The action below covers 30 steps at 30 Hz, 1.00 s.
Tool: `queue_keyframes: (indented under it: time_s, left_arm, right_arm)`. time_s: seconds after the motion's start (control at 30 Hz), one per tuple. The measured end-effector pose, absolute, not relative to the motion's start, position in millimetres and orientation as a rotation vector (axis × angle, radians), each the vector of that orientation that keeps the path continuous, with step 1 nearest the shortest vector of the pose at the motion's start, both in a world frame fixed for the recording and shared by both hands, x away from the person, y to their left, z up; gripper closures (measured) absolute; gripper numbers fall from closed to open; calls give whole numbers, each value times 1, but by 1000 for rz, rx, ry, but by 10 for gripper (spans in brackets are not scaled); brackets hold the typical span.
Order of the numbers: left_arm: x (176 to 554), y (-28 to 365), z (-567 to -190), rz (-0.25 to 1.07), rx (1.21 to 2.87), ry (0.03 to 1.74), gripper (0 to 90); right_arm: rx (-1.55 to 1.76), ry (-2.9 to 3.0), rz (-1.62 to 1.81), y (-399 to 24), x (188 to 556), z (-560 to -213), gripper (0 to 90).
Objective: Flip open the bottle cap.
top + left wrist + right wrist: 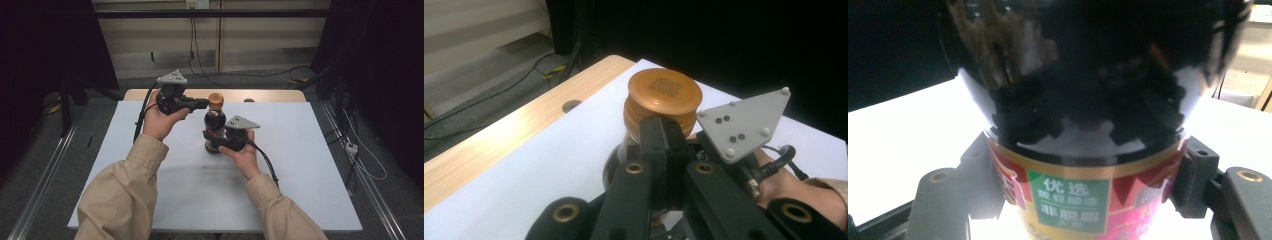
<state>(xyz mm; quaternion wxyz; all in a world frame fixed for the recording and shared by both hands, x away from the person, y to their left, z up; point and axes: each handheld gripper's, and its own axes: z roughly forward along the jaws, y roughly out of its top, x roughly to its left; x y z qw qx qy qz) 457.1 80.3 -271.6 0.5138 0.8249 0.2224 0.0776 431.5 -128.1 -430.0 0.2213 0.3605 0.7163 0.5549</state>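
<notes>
A dark sauce bottle (215, 121) with an orange cap (216, 100) stands upright on the white sheet (300, 165). My right gripper (213, 142) is shut on the bottle's lower body, one jaw on each side of its red and green label (1069, 200). In the right gripper view the glossy dark bottle (1083, 75) rises close above the jaws. My left gripper (204, 104) is held level at cap height. Its jaws are shut together with nothing between them. In the left gripper view its tips (661, 131) sit right at the side of the orange cap (664, 90).
The wooden table top (150, 94) shows beyond the sheet's far edge, with a round hole (572, 105) in it. Cables (200, 70) lie on the floor behind the table. Metal rails (45, 175) run along both sides.
</notes>
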Motion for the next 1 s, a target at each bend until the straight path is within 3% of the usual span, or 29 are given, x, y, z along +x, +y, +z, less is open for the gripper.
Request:
queue_keyframes:
  time_s: [1.0]
  left_arm:
    - [454,67,-265,205,2020,534,900]
  right_arm:
    - [1006,1994,1521,-132,432,-429,317]
